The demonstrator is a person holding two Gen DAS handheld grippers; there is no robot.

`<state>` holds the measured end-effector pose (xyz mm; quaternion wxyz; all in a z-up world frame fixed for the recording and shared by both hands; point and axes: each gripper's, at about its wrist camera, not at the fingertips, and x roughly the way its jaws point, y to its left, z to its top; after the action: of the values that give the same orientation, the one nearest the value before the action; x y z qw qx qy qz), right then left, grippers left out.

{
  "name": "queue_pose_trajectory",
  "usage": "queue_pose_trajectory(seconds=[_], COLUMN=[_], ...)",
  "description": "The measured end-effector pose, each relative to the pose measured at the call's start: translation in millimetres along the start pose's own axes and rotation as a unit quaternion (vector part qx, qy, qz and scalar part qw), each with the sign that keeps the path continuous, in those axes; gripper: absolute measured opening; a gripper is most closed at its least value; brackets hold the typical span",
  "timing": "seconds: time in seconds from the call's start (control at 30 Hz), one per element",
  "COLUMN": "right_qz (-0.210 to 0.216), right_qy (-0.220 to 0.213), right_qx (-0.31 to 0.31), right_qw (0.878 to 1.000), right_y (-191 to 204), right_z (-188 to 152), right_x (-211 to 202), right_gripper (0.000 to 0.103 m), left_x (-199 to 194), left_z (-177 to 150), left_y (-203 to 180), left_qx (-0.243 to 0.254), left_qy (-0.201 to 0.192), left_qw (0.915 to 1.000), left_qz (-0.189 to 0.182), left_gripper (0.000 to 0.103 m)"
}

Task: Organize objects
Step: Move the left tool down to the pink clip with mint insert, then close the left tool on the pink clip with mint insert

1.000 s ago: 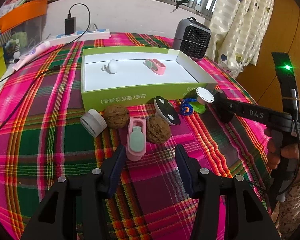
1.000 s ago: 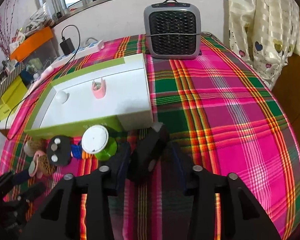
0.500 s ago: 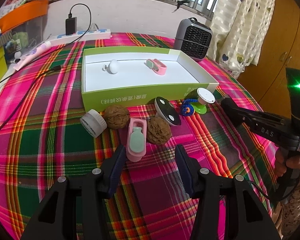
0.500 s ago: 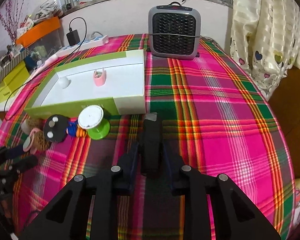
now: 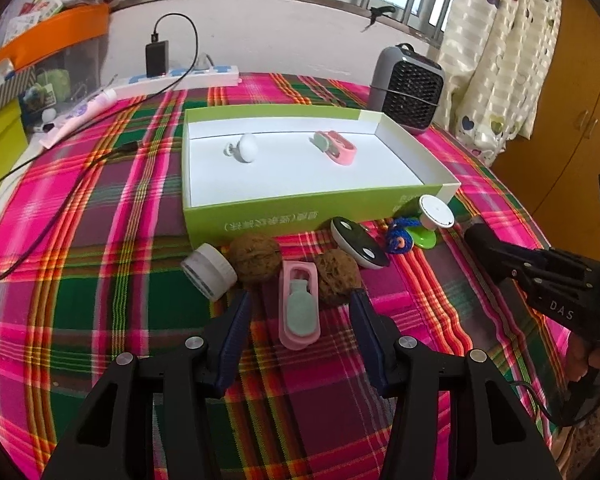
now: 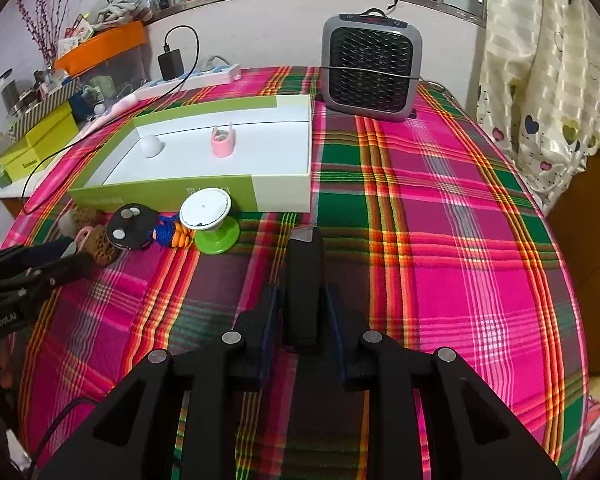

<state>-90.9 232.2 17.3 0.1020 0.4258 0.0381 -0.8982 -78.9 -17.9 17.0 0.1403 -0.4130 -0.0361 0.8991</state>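
Hovering spread, left gripper [image 5: 298, 312] straddling the pink-and-mint plastic clip [image 5: 299, 310] at lower centre of frame, long axis running along the fingers, toward the green-walled white box [image 5: 300, 216] above. Pinching a black block [image 6: 303, 280]: right gripper [image 6: 302, 312].

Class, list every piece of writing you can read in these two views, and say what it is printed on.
"DAS": on the right gripper.
"GenRobot.AI": on the left gripper, partly cut off.
Chinese characters on the green box: upside down, too blurred to read.
Print on the yellow box: too small.
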Motion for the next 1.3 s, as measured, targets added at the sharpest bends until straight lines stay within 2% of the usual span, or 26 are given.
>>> queue_pose_trajectory(seconds=[0.2,0.37,1.07,1.3], right_qz=[0.001,0.003,0.021,0.016], right_qy=[0.013,0.012,0.012,0.012], right_qx=[0.003,-0.002,-0.017,-0.022], right_qw=[1.000,1.000,1.000,1.000], right_y=[1,4,15,18], right_z=[-4,-5,-17,-18], right_x=[7,5,-4,-5], right_gripper=[0.025,0.025,0.025,0.025], left_x=[3,2,-16,-11], left_z=[-4,-4,-25,-22], left_y=[-1,0,-5,-5], left_qx=[0.002,0.000,0.008,0.012], left_qy=[0.008,0.003,0.009,0.011], left_qw=[1.0000,1.0000,0.9999,0.9999], left_qz=[-0.001,-0.002,-0.001,0.006], left_gripper=[0.027,0.017,0.016,0.033])
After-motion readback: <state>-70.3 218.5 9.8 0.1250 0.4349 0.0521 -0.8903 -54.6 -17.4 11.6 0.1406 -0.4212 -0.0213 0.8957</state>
